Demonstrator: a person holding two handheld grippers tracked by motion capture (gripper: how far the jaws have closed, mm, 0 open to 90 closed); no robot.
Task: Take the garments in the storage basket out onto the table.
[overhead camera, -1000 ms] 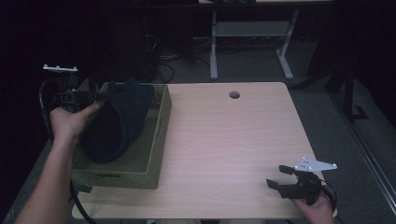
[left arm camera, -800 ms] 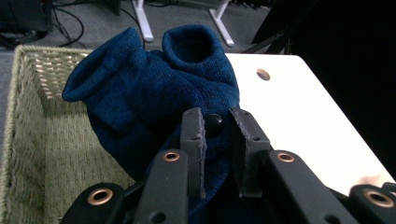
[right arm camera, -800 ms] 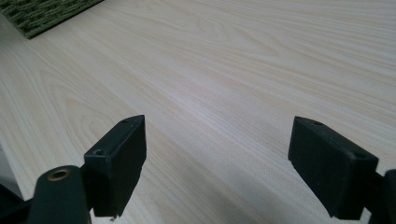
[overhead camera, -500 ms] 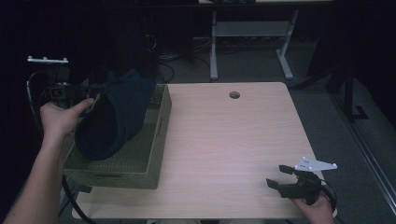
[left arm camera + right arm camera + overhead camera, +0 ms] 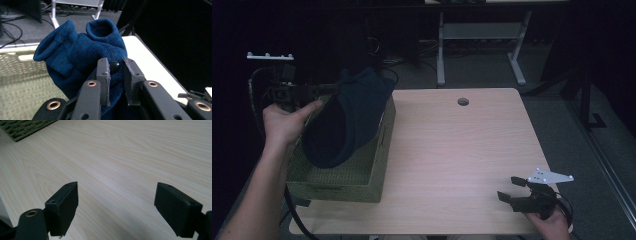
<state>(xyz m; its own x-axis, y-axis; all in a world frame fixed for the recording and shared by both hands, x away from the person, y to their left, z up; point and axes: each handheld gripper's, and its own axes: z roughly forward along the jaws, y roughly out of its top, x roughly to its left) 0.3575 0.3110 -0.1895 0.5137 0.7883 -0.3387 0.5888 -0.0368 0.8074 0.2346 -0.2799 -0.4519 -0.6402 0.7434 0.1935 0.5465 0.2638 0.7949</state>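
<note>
A dark blue knitted garment (image 5: 347, 120) hangs bunched over an olive woven basket (image 5: 362, 181) at the table's left side. My left gripper (image 5: 333, 89) points level to the right and is shut on the garment's upper edge. In the left gripper view the garment (image 5: 75, 55) bulges ahead of that gripper (image 5: 116, 64), whose pads pinch a fold with a dark button (image 5: 114, 66). The basket's floor (image 5: 20, 82) lies below. My right gripper (image 5: 511, 189) rests open at the table's near right corner. In its own view, the right gripper (image 5: 116, 188) holds nothing above bare wood.
The light wood table (image 5: 462, 150) has a round cable hole (image 5: 463, 101) near its far edge. A white desk frame (image 5: 482, 35) and floor cables stand beyond the table. The basket's corner (image 5: 22, 127) lies far from the right gripper.
The left hand has lifted the blue garment higher and slightly leftward, so more of it hangs above the basket. The right gripper has stayed put.
</note>
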